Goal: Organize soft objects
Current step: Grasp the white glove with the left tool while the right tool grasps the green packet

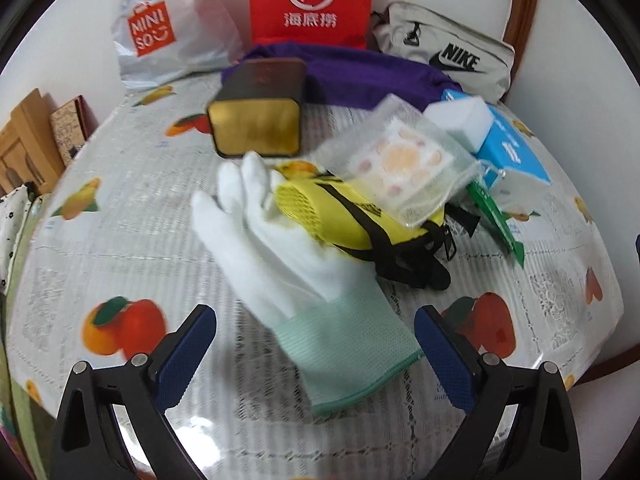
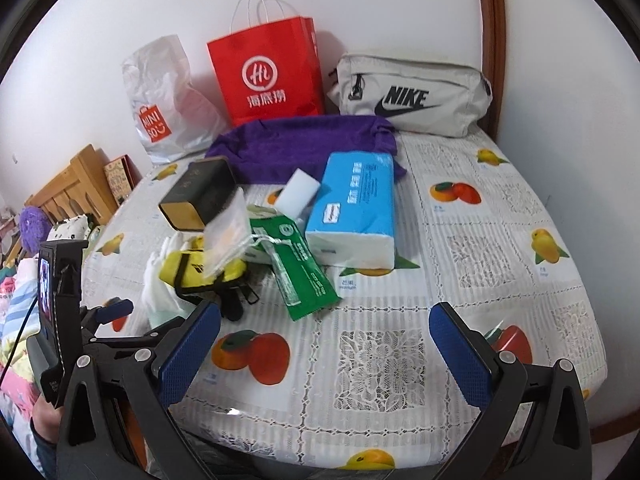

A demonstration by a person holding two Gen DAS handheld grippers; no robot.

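A white glove with a mint cuff lies flat on the table, its cuff between the blue pads of my open left gripper. Its fingers reach under a yellow pouch with black straps. A clear packet with a printed cloth rests on the pouch. A purple towel, a white sponge and a blue tissue pack lie behind. My right gripper is open over bare tablecloth, holding nothing.
A dark tin with a gold end lies on its side. A green packet lies mid-table. Against the wall stand a white plastic bag, a red paper bag and a grey Nike pouch. The left gripper's body shows at the table's left edge.
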